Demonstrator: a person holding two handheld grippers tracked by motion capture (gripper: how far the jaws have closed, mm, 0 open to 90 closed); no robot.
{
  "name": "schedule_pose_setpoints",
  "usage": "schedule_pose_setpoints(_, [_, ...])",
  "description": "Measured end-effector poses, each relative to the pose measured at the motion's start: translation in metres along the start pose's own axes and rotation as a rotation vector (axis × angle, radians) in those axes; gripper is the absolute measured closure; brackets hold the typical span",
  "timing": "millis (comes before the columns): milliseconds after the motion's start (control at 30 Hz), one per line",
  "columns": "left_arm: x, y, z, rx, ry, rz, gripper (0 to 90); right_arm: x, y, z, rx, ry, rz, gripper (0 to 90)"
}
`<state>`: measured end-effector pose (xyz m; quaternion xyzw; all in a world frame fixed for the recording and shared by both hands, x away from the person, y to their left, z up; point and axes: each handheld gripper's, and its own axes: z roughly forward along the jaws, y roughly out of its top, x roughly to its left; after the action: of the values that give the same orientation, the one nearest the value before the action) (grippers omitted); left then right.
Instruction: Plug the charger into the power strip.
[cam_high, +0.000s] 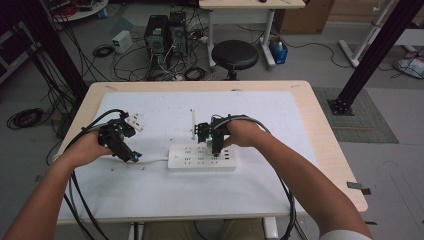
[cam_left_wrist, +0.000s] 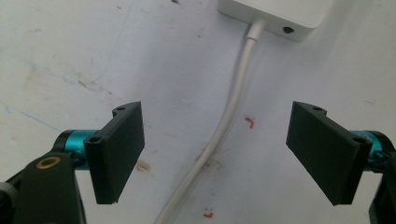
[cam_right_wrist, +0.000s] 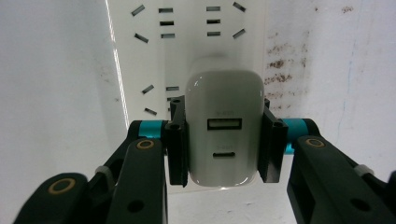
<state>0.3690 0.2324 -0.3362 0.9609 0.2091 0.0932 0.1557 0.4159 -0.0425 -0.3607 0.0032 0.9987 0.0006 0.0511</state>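
Charger (cam_right_wrist: 224, 133) sits clamped in the right claw (cam_right_wrist: 224, 140) over the power strip (cam_high: 201, 157) on the tabletop (cam_high: 300, 95). Left claw (cam_left_wrist: 233, 154) gapes wide, astride the strip's cable (cam_left_wrist: 229, 116). Tilted prongs could miss the slots and shove the unheld strip.

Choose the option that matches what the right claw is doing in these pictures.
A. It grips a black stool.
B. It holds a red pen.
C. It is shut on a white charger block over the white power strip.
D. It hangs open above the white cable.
C: in the right gripper view the right claw has both jaws pressed to the sides of the white charger block, with the white power strip behind it.
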Motion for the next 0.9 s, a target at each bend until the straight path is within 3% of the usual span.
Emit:
schedule_pose_setpoints(167, [0.001,-0.002,0.007,-0.006,-0.013,-0.004,19.3,0.002,0.003,0.003,0.01,-0.008,0.006,62.2])
schedule_pose_setpoints(333, [0.001,-0.005,0.01,-0.008,-0.027,-0.012,19.3,-0.002,0.006,0.004,0.033,0.024,0.019,62.4])
schedule_pose_setpoints(433, [0.003,-0.007,0.011,-0.038,-0.027,-0.036,19.3,-0.004,0.007,0.005,0.034,0.029,0.001,62.4])
schedule_pose_setpoints(567, [0.005,-0.01,0.015,-0.041,-0.035,-0.045,19.3,0.005,0.011,0.007,0.068,-0.028,-0.027,62.4])
schedule_pose_setpoints(667, [0.006,-0.011,0.015,-0.044,-0.038,-0.046,19.3,0.007,0.01,0.007,0.068,-0.042,-0.018,62.4])
schedule_pose_setpoints(900, [0.007,-0.015,0.014,-0.05,-0.036,-0.052,19.3,-0.004,0.006,0.009,0.022,0.03,0.009,62.3])
